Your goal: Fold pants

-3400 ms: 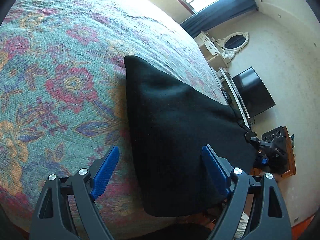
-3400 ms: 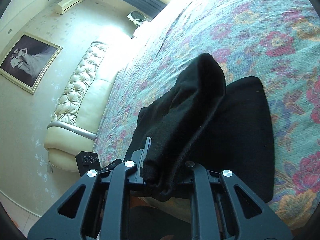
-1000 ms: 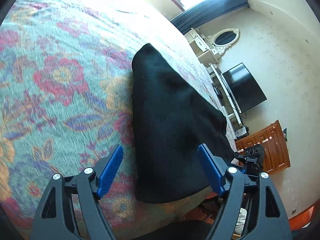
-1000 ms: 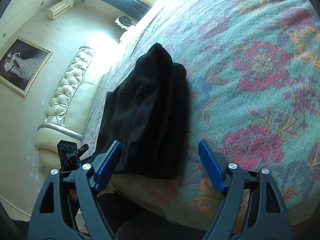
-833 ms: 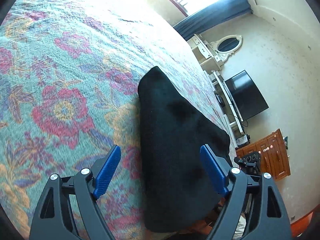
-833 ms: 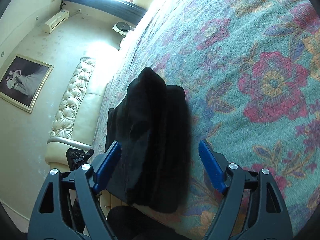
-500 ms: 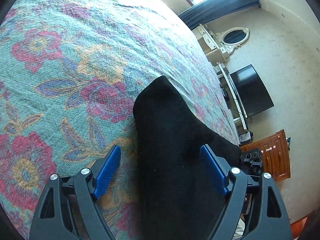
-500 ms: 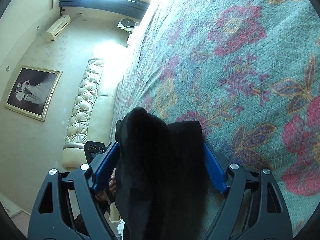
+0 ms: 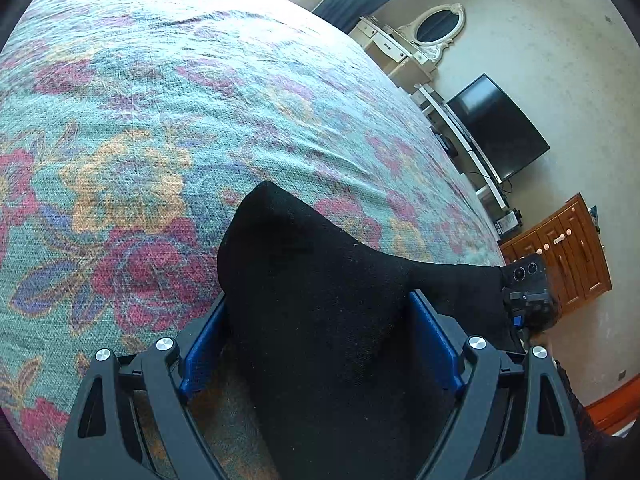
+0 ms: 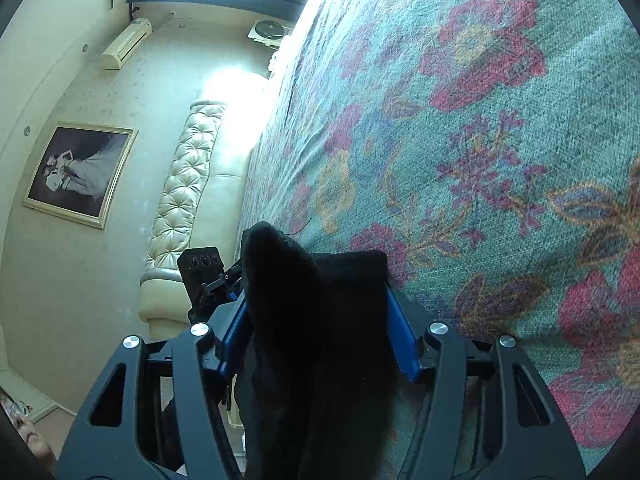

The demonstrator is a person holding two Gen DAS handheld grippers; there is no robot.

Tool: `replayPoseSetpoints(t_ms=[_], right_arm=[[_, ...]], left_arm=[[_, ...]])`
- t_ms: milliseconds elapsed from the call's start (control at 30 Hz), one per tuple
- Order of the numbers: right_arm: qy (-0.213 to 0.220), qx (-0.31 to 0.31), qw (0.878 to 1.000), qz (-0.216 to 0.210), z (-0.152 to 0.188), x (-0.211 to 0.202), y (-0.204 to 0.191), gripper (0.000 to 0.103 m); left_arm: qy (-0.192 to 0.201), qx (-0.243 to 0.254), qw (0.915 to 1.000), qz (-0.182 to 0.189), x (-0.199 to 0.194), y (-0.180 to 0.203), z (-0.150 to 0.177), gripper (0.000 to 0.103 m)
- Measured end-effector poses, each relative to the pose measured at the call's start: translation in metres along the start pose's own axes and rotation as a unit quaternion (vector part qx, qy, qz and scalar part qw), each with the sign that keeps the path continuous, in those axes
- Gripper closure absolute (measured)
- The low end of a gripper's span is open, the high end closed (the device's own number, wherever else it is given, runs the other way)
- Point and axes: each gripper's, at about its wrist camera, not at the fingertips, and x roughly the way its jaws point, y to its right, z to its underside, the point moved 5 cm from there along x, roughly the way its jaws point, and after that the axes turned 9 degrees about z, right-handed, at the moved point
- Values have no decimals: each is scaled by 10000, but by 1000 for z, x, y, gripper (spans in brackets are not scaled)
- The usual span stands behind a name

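Observation:
The folded black pants (image 9: 320, 300) lie on the floral bedspread (image 9: 160, 120) near its front edge. My left gripper (image 9: 320, 312) is open and straddles one end of the bundle, blue pads on either side of the cloth. My right gripper (image 10: 316, 316) is open and straddles the other end of the pants (image 10: 304, 320), which bulge up between the jaws. The right gripper's body shows in the left wrist view (image 9: 528, 300), and the left gripper's body in the right wrist view (image 10: 204, 276). The pads' contact with the cloth is hidden.
The bedspread (image 10: 480, 160) stretches far ahead of both grippers. A tufted cream headboard (image 10: 180, 200) stands on one side. A television (image 9: 496, 128), a white dresser with mirror (image 9: 420, 40) and a wooden cabinet (image 9: 568, 252) stand beyond the bed's other side.
Both open grippers have moved forward and down onto the pants, so the bundle now sits between each pair of jaws. Earlier, the right gripper released the cloth it held.

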Motion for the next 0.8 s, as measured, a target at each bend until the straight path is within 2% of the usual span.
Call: replayPoseSetpoints(t_ms=[100,133,200,333,467,567,800], right_arm=[[35,-32,10000,44,3,-3,7,58],[60,-28,10000,65,4,-3,8,60],[133,-41,9998,112,6,-4,12,65],[292,-102,9993,217,10,-5,7,67],[433,-156,9984,335,14,-8,-1,68],[517,-192,9978,369,17,-11,-7,69],[606,-293,9967,448,18,-9,-29,70]], left_arm=[[71,233,9996,-165,1,2,4,23],[74,338,9989,-331,2,2,4,30],[86,488,9973,-549,3,4,6,38],[157,463,9962,-722,1,5,3,54],[248,777,9915,-1010,-3,17,3,64],[358,873,9891,-1130,-7,24,0,69],[517,925,9861,-1276,-23,31,-1,72]])
